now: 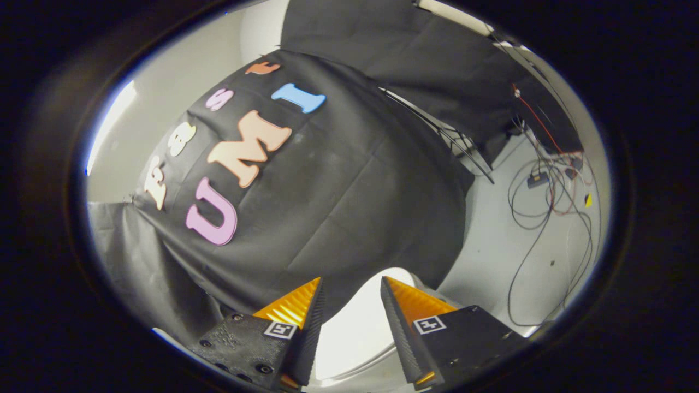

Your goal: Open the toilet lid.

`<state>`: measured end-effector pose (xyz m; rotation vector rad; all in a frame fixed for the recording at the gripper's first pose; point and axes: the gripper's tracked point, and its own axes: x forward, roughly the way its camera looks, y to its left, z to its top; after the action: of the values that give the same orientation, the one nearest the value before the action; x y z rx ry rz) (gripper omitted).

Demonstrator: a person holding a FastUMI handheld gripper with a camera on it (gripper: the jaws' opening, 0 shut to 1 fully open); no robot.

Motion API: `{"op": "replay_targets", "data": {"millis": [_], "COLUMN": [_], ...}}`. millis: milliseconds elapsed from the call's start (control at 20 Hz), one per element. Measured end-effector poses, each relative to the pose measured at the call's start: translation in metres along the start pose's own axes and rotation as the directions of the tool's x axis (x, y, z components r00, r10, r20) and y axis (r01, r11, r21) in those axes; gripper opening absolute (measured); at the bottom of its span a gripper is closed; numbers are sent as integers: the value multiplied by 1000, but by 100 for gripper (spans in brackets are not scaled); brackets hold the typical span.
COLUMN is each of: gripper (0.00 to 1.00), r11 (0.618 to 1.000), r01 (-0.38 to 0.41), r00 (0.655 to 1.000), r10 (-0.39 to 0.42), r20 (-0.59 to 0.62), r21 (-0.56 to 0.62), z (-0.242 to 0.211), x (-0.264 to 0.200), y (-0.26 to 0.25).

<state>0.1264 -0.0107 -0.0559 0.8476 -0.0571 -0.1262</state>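
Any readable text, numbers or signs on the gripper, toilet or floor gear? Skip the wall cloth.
No readable text.
Square markers on both fingers: black-and-white code patterns, no words or numbers.
Yellow tag by the cables on the floor: too small to read.
Toilet lid: plain white, no print visible.
The gripper is open, the lid showing between and below its fingers.

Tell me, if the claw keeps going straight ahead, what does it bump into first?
Probably the white toilet lid. The claw is open, holding nothing, and the lid shows in the gap between its orange fingers. Beyond the lid hangs the black cloth wall. Depth is hard to judge, so this is a guess.
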Motion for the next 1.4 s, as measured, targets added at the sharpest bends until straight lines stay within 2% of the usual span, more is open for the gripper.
{"op": "replay_targets", "data": {"millis": [200, 400, 600, 700, 850, 1150, 1250, 1300, 1400], "gripper": [63, 63, 63, 63, 63, 63, 59, 52, 52], "r11": [995, 978, 957, 944, 924, 890, 873, 871, 867], "r01": [26, 89, 152, 160, 150, 89, 51, 27, 10], "r00": [999, 995, 982, 976, 976, 992, 996, 997, 995], "r10": [-23, -78, -116, -108, -81, -38, -8, 14, 41], "r20": [-26, -66, -152, -189, -202, -123, -90, -80, -91], "r21": [97, 187, 249, 288, 353, 446, 485, 491, 498], "z": [-23, -48, -80, -93, -105, -92, -84, -83, -85], "x": [11, 24, 42, 53, 64, 93, 100, 103, 107], "y": [-34, -70, -99, -108, -119, -140, -141, -138, -138]}}
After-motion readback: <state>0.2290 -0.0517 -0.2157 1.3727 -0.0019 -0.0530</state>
